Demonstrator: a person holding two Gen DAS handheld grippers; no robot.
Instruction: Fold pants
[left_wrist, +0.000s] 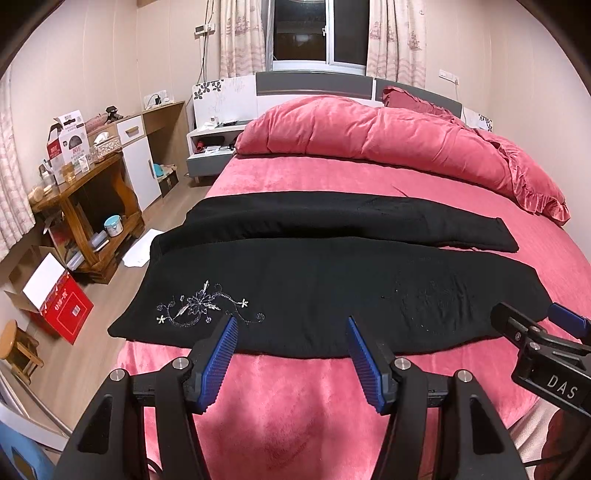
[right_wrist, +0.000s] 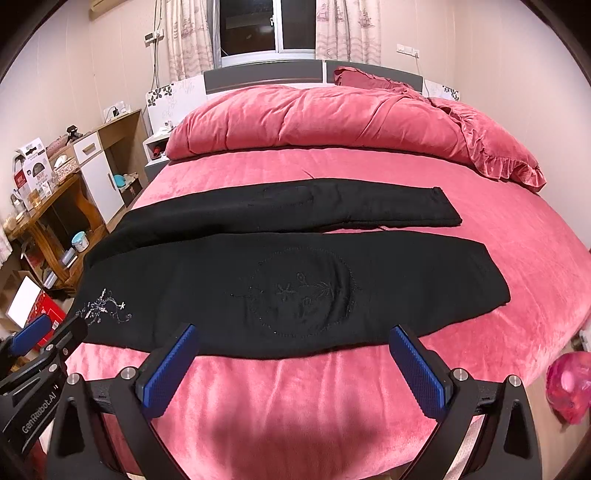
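Lying flat across the pink bed (left_wrist: 295, 387): black pants (left_wrist: 314, 288), legs side by side. Left tool (left_wrist: 290, 328) and right tool (right_wrist: 291, 338) are hovering released, gripping nothing.

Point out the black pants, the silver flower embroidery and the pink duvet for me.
black pants (right_wrist: 388, 280): right wrist view, near leg's middle.
silver flower embroidery (left_wrist: 201, 304): left wrist view, flower centre.
pink duvet (right_wrist: 314, 122): right wrist view, top of the bundle.
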